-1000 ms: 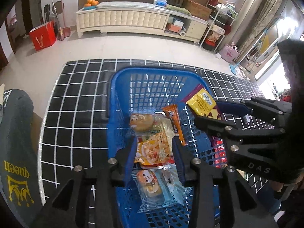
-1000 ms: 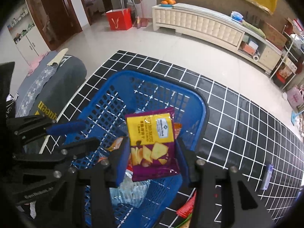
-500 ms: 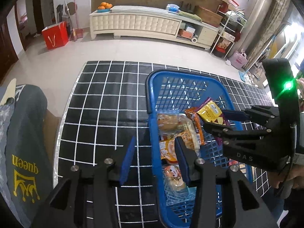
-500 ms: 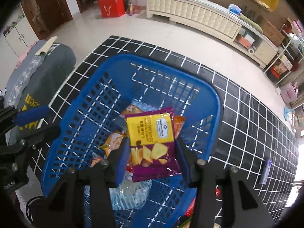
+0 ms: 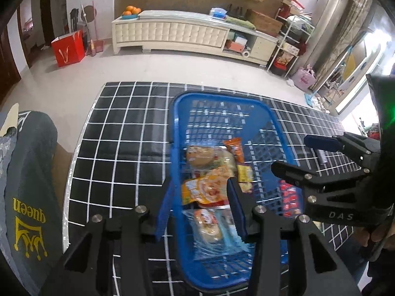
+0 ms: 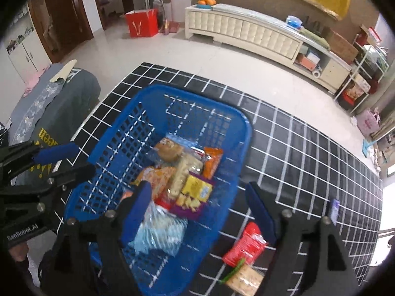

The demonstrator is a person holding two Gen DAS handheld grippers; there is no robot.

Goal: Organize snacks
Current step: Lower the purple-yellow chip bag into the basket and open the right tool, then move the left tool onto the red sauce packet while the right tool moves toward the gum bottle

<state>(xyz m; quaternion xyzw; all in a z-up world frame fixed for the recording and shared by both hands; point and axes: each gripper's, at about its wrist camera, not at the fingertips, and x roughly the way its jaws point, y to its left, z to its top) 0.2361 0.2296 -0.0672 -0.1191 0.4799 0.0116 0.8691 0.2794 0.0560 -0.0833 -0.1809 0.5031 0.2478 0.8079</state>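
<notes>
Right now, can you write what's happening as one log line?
step: chip bag dropped in blue basket | right gripper: fingers just opened, empty | left gripper: empty | still outside: red packet

"queen" on grey fabric (image 5: 27, 197) (upside down), "DAS" on right claw (image 5: 311, 157), "GenRobot.AI" on left claw (image 6: 61, 160)

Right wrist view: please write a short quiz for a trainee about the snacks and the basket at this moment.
1. True or false: the purple chip bag lies inside the blue basket.
2. Which gripper has wide-open jaws? A left gripper B right gripper
3. Name the packet on the mat right of the basket.

Key: 1 true. 2 B; its jaws have just been opening, nothing held. 3 The red packet.
</notes>
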